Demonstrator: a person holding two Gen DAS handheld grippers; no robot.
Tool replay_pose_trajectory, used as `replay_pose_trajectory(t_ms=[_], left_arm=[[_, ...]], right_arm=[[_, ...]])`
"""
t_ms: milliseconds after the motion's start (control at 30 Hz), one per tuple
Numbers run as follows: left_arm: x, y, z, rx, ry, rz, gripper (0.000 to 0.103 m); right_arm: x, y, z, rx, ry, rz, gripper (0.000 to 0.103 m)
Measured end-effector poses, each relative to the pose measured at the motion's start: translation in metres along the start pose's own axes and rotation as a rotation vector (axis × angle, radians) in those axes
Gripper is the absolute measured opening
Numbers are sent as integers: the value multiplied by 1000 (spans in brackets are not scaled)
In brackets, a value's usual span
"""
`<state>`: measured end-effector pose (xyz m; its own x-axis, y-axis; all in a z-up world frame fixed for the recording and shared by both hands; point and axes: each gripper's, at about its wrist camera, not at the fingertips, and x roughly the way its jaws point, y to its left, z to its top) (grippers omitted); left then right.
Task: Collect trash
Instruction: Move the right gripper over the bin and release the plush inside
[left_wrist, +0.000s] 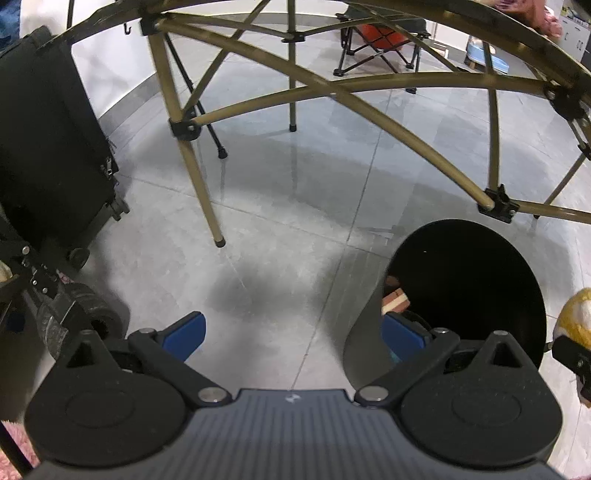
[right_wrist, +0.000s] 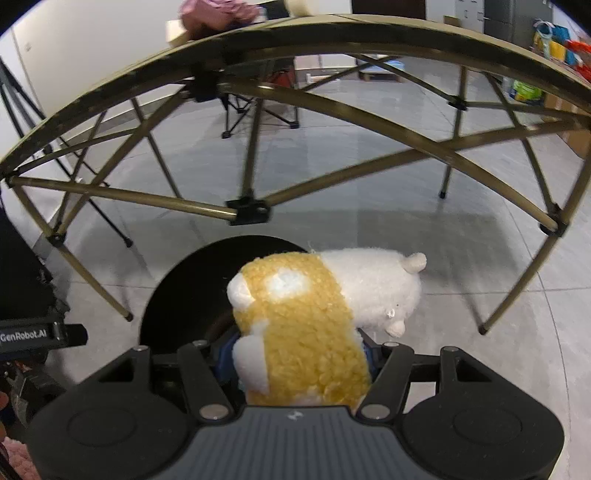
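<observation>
You had the plush hamster (right_wrist: 306, 325) clamped in your right gripper (right_wrist: 299, 363), hanging over the black bin's (right_wrist: 173, 295) right rim; released there, it could tip onto the floor. Your left gripper (left_wrist: 291, 341) stood open, empty.

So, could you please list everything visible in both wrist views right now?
plush toy: one, yellow and white, clamped in the right tool, above the bin
trash bin: one, black, on the floor beside the table legs
wooden-looking block: one, reddish brown, inside the bin
folding table frame: one, olive tubes with black joints, over the floor
camp chair: one, black with orange, far side of the table
suitcase: one, black, far left
floor: grey tiles
left tool: open, empty, blue pads
right tool: shut on the plush toy
</observation>
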<state>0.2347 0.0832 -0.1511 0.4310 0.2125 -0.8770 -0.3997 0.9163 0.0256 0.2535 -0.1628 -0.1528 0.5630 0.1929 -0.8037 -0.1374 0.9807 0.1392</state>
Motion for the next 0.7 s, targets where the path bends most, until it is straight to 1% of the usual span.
replay_pose_trajectory(t_ms=[333, 700], left_arm=[[7, 24, -1, -30, 21, 15, 103], [13, 40, -5, -42, 48, 21, 103]], right_arm=[[16, 32, 7, -41, 23, 41, 61], [38, 55, 6, -78, 65, 42, 61]])
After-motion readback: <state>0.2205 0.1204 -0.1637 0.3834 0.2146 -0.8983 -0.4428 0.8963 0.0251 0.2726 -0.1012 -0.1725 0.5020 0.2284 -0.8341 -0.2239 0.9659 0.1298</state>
